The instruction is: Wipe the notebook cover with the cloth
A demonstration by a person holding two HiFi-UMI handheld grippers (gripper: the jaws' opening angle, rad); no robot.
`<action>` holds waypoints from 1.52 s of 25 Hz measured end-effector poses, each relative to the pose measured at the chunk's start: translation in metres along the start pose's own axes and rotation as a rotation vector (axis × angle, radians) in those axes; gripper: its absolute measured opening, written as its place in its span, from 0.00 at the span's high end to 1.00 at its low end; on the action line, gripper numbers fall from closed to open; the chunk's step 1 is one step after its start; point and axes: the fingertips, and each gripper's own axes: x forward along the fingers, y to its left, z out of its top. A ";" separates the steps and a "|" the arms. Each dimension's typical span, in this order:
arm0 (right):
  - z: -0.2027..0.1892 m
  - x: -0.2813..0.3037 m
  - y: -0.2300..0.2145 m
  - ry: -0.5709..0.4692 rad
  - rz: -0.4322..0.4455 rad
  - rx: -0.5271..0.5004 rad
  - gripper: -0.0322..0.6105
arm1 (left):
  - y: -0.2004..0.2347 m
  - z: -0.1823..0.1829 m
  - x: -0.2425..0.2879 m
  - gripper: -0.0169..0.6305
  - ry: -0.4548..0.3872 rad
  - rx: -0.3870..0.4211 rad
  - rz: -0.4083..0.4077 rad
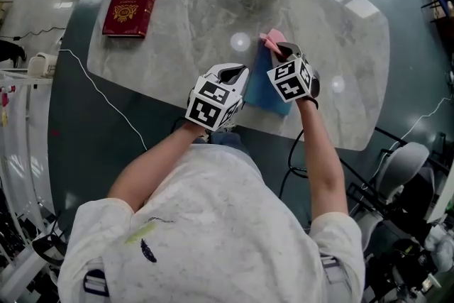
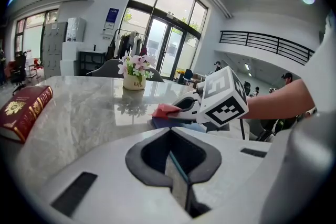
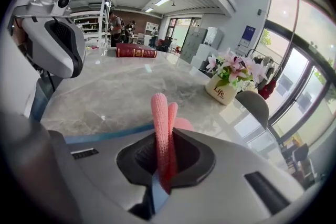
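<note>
My right tongs [image 1: 280, 52] clamp pink cloth [image 1: 272, 37] on blue notebook [image 1: 266, 90]; left tongs [image 1: 238, 76] pinch its edge. Risk: thin grip slips, notebook skids off surface [image 1: 177, 25].

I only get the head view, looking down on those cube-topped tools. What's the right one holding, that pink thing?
Observer: Yes, the right gripper view shows the fingers of the right gripper shut on a folded pink cloth.
Visitor: And the left one?
Observer: The fingers of the left gripper are shut on the thin edge of the blue notebook.
Visitor: Anything printed on the flowerpot?
Observer: The word Life.
</note>
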 end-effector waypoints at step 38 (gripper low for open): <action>-0.030 -0.053 0.127 0.102 0.006 0.176 0.93 | -0.010 -0.041 -0.052 0.96 -0.025 0.025 -0.088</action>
